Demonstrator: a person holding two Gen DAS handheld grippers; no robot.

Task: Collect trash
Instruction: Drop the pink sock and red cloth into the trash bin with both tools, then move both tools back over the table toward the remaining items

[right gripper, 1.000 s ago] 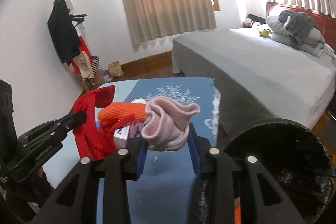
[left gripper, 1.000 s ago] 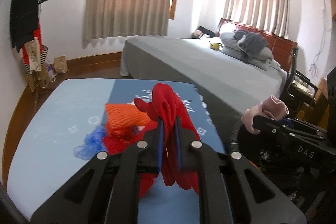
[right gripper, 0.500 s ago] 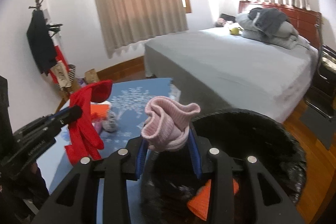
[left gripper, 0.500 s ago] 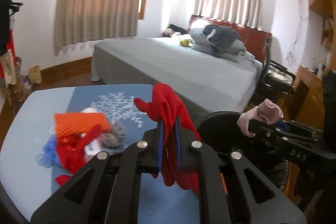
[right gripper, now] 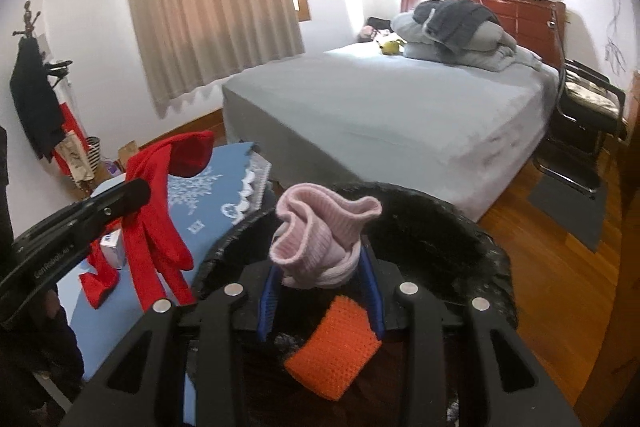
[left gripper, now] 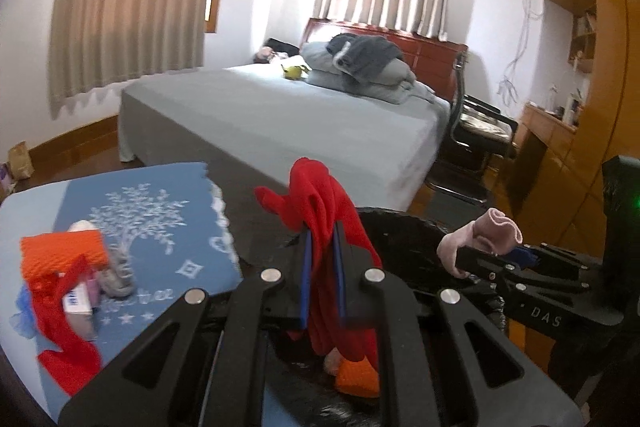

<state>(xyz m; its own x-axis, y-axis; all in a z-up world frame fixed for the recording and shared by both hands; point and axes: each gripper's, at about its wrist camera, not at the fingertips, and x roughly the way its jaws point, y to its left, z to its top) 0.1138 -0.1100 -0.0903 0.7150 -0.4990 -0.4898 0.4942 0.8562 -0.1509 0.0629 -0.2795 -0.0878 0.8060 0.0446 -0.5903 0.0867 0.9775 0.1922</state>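
The black bin's [right gripper: 472, 227] mouth gapes open below my fingers, only an orange scrap [right gripper: 334, 347] inside; the bed [right gripper: 380, 115] blocks the frame's upper right.

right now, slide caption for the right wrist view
Right gripper holds pink knit cloth over black bin containing an orange sponge.

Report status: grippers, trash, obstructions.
Left gripper shut on red cloth. Right gripper shut on pink sock, above black bin. Nothing blocking.

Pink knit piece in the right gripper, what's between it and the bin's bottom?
Right wrist view: only an orange mesh piece lies below the pink knit piece, inside the black bin.
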